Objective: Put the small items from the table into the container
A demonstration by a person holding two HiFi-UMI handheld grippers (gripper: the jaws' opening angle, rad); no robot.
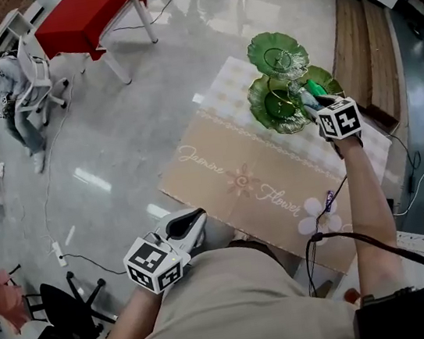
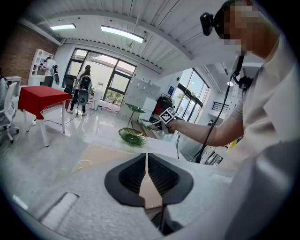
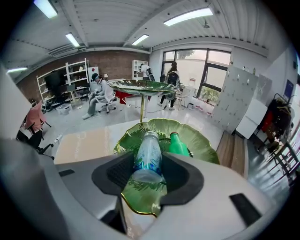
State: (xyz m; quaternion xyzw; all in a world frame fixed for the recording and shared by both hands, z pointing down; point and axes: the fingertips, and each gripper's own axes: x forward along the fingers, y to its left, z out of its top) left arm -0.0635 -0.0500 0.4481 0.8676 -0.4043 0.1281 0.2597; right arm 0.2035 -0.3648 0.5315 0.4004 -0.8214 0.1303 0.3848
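A green glass tiered dish [image 1: 276, 54] stands at the table's far right corner. My right gripper [image 1: 314, 103] reaches over its lower leaf-shaped plate [image 3: 206, 151]. In the right gripper view this gripper [image 3: 147, 165] is shut on a small clear bottle with a blue label [image 3: 148, 149], held just above the plate. A small green bottle [image 3: 177, 144] lies in the plate beside it. My left gripper [image 1: 198, 217] hangs near my body off the table's near edge; in its own view the left gripper [image 2: 146, 167] is shut with nothing between the jaws.
The table carries a tan cloth [image 1: 227, 162] with script lettering and a flower print. A black cable [image 1: 329, 201] crosses its near right part. On the floor beyond are a red table [image 1: 94, 12], a seated person [image 1: 10, 88], a wooden bench [image 1: 352, 49] and a black chair [image 1: 62, 329].
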